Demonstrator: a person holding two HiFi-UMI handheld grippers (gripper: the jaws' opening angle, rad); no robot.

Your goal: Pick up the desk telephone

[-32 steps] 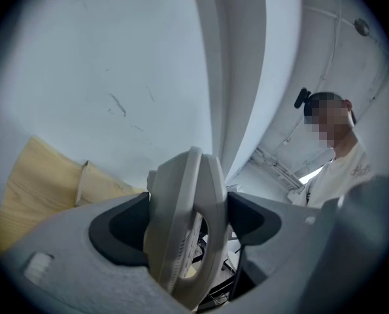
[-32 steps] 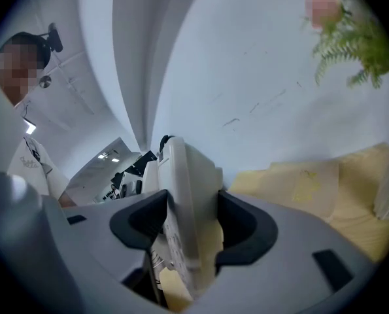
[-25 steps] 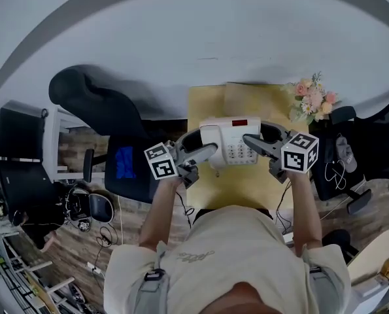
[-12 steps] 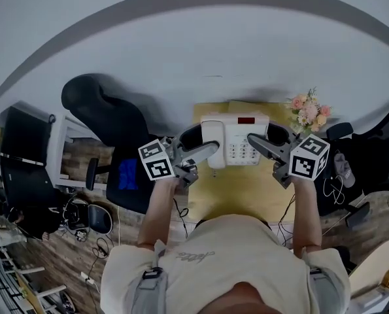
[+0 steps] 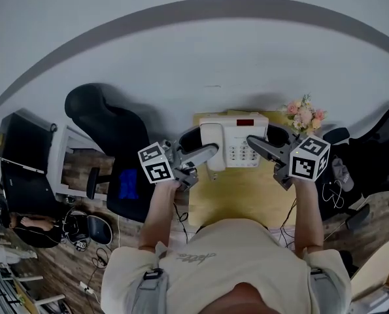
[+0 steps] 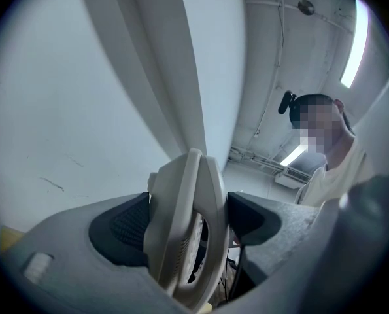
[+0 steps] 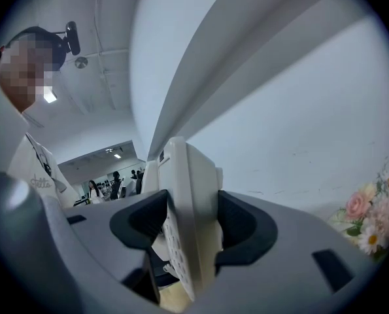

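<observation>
A white desk telephone [image 5: 235,140] with a red display and keypad hangs in the air above the yellow table [image 5: 246,188], held from both sides. My left gripper [image 5: 204,150] is shut on its left edge, where the handset rests. My right gripper [image 5: 259,144] is shut on its right edge. In the left gripper view the telephone [image 6: 184,231] stands edge-on between the dark pads [image 6: 125,227]. The right gripper view also has the telephone [image 7: 187,221] clamped between the pads [image 7: 236,227].
A bunch of pink and white flowers [image 5: 303,115] stands at the table's back right corner. A black office chair [image 5: 112,136] is left of the table, another dark chair [image 5: 371,149] to the right. A pale wall rises behind. Cables and gear lie on the wooden floor.
Both grippers have risen a little with the telephone between them. The view has tilted, so the table and flowers sit slightly lower in the picture.
</observation>
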